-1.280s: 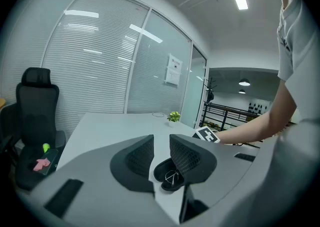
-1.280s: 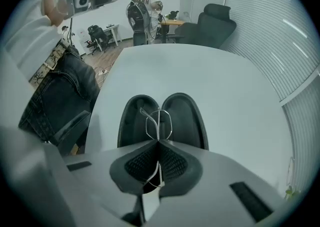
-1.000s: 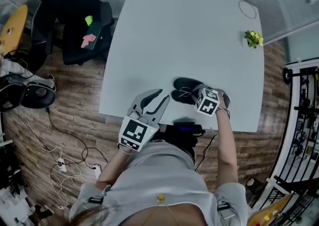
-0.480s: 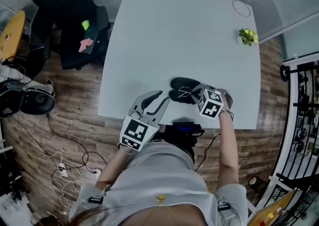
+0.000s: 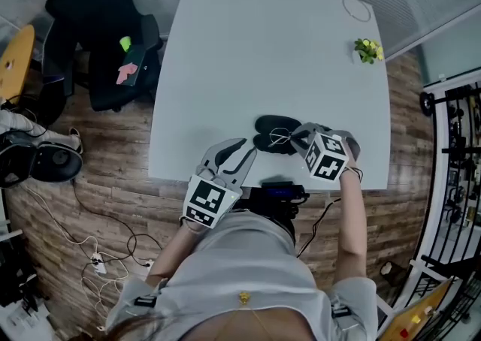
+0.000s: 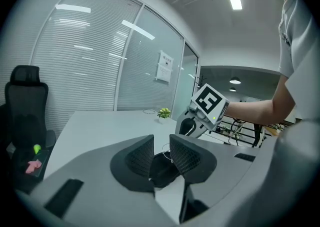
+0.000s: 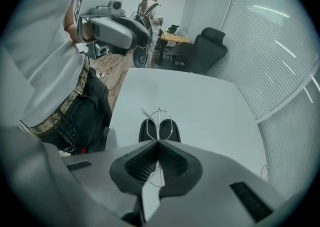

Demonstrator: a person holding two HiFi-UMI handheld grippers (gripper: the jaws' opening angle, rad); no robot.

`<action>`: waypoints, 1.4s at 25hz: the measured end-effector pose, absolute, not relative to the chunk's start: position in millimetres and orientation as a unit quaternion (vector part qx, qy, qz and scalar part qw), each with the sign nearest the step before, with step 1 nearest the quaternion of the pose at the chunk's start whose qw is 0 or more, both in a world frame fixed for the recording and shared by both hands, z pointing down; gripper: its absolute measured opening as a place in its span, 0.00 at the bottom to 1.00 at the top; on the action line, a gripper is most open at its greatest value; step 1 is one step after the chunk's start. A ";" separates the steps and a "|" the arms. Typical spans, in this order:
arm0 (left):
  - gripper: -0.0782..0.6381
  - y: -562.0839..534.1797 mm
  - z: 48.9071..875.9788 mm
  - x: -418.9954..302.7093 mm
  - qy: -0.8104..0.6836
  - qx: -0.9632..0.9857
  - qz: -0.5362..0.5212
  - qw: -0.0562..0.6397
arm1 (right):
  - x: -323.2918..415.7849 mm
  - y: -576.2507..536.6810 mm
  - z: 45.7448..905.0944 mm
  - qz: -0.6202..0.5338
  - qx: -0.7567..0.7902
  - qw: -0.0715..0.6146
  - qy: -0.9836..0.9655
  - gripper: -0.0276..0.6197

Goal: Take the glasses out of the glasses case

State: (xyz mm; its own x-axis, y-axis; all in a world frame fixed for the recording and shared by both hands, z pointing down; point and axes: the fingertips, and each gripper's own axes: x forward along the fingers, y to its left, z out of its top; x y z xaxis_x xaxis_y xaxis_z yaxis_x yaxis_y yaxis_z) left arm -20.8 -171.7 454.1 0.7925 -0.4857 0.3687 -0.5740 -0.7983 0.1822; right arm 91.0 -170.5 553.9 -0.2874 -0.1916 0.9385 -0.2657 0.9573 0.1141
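Near the front edge of the white square table [image 5: 263,46] lies the open black glasses case [image 5: 272,128]. The right gripper [image 7: 158,143], at the right side of the case, has its jaws pressed together on the thin silver wire-frame glasses [image 7: 159,118], which are just over the case. The left gripper [image 6: 161,143] hovers at the left side of the case, its jaws spread, with nothing held between them.

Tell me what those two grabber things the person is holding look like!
The left hand-held gripper and right hand-held gripper match: smooth grey bodies, each with two pointed jaws lined with black ribbed pads. Each one carries a white cube printed with black square markers. The person wears a light short-sleeved shirt.
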 end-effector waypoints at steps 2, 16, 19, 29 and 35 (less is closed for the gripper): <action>0.27 -170.7 455.2 -20.3 -0.281 0.936 0.154 0.145 | 90.5 -169.3 545.8 0.024 0.142 0.582 -0.800 0.07; 0.27 -166.0 460.2 -13.5 -0.267 0.940 0.156 0.144 | 88.9 -163.0 497.4 0.000 0.159 0.580 -0.799 0.07; 0.27 -166.5 459.3 -11.5 -0.263 0.941 0.155 0.143 | 87.8 -162.4 495.8 0.001 0.158 0.580 -0.799 0.07; 0.27 -167.2 458.9 -12.3 -0.263 0.941 0.156 0.143 | 89.6 -159.6 497.6 0.005 0.160 0.580 -0.799 0.07; 0.27 -169.5 459.9 -12.3 -0.263 0.941 0.158 0.143 | 91.2 -159.6 500.7 0.008 0.157 0.583 -0.797 0.07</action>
State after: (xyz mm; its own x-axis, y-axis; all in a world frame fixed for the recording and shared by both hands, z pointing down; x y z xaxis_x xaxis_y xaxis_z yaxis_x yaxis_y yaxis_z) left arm -12.3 -169.5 459.9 0.8119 -0.4498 0.3722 -0.5401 -0.8208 0.1861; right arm 91.2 -159.6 500.7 -0.2699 -0.2408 0.9323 -0.2599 0.9505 0.1703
